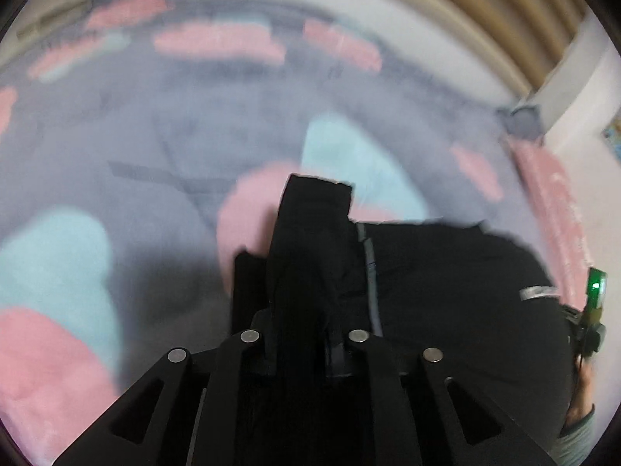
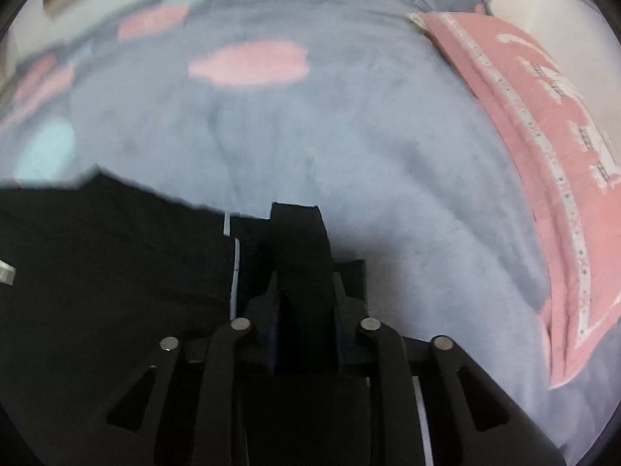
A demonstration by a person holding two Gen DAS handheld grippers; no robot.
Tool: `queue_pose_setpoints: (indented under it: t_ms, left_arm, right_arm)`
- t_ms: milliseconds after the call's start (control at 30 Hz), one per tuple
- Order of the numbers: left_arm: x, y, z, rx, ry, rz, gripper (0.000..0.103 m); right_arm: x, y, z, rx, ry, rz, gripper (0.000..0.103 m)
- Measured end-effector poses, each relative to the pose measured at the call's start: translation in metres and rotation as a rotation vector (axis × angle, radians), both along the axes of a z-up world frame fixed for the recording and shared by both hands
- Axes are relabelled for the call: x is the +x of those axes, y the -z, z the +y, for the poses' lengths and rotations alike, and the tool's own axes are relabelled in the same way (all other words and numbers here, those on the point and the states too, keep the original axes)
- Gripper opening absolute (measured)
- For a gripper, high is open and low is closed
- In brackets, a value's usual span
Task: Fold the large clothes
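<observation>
Black cloth fills the nearest part of both wrist views: the left tongs [image 1: 306, 272] are pinched on a bunched fold of the black garment [image 1: 446, 291], and the right tongs [image 2: 299, 268] grip another part of its edge [image 2: 116, 272]. The garment hangs stretched between the two tongs, just above the bed. Both views are blurred, so which part of the garment each holds cannot be told.

The risk, as I judge it, is uneven tension. If one side pulls ahead, the thick fold could slip from the narrow grip, or the fold line could skew and the dark layers bunch unseen.

Beyond lies the grey-blue blanket [image 2: 310, 136] with pink and pale blue patches, soft enough to drag and wrinkle under the cloth. Farther right, a pink pillow [image 2: 543, 136] borders the landing space.
</observation>
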State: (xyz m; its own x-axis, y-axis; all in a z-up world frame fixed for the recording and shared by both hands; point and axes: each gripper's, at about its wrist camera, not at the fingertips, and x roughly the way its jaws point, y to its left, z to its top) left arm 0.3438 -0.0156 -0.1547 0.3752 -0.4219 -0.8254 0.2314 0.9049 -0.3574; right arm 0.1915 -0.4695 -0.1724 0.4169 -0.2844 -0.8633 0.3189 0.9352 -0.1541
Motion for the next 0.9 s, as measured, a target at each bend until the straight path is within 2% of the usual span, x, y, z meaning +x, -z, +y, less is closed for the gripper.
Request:
queue_pose_setpoints:
  t_ms: [33,67,167,233,300,367,433,500,567,600,633,767,833,900]
  left_arm:
    - [0.004,0.006,0.002,-0.019,-0.008,0.023,0.017]
    - [0.011,0.014,0.01,-0.075,-0.024,0.063,0.017]
    - [0.018,0.022,0.03,-0.229,-0.039,0.128,0.017]
    - [0.013,0.019,0.047,-0.326,-0.018,0.097,0.018]
    - [0.003,0.01,0.065,-0.362,-0.032,0.086,0.023]
    - [-0.013,-0.014,0.077,-0.33,-0.03,0.027,0.025]
    - [-0.032,-0.046,0.077,-0.234,-0.012,-0.064,0.026]
    - [-0.066,-0.087,0.07,-0.113,0.026,-0.193,0.028]
    - [-0.095,-0.114,0.052,-0.064,0.084,-0.275,0.035]
    - [-0.112,-0.124,0.042,-0.06,0.117,-0.299,0.044]
    - [-0.119,-0.127,0.036,-0.062,0.137,-0.303,0.049]
    - [-0.162,-0.113,-0.025,-0.111,0.287,-0.215,0.049]
    - [-0.173,-0.088,-0.059,-0.069,0.339,-0.158,0.049]
    - [-0.17,-0.056,-0.08,0.001,0.301,-0.081,0.049]
  right_arm:
    - [0.002,0.001,0.004,-0.034,-0.006,-0.006,0.026]
    - [0.002,0.001,0.005,-0.042,-0.005,-0.007,0.027]
    - [0.001,0.003,-0.001,-0.01,0.003,-0.022,0.03]
    - [-0.002,0.002,-0.006,0.013,0.01,-0.036,0.037]
    - [-0.009,-0.004,-0.009,0.043,0.017,-0.047,0.046]
    - [-0.021,-0.018,-0.011,0.078,0.032,-0.066,0.048]
    - [-0.048,-0.047,-0.002,0.13,0.011,-0.125,0.049]
    - [-0.07,-0.07,0.015,0.14,-0.032,-0.176,0.052]
    - [-0.092,-0.094,0.043,0.156,-0.099,-0.201,0.052]
    - [-0.099,-0.103,0.061,0.171,-0.138,-0.196,0.052]
    - [-0.103,-0.107,0.076,0.193,-0.172,-0.185,0.052]
    - [-0.11,-0.101,0.129,0.259,-0.258,-0.123,0.052]
    - [-0.105,-0.082,0.149,0.224,-0.273,-0.063,0.052]
    - [-0.097,-0.059,0.156,0.2,-0.269,-0.017,0.052]
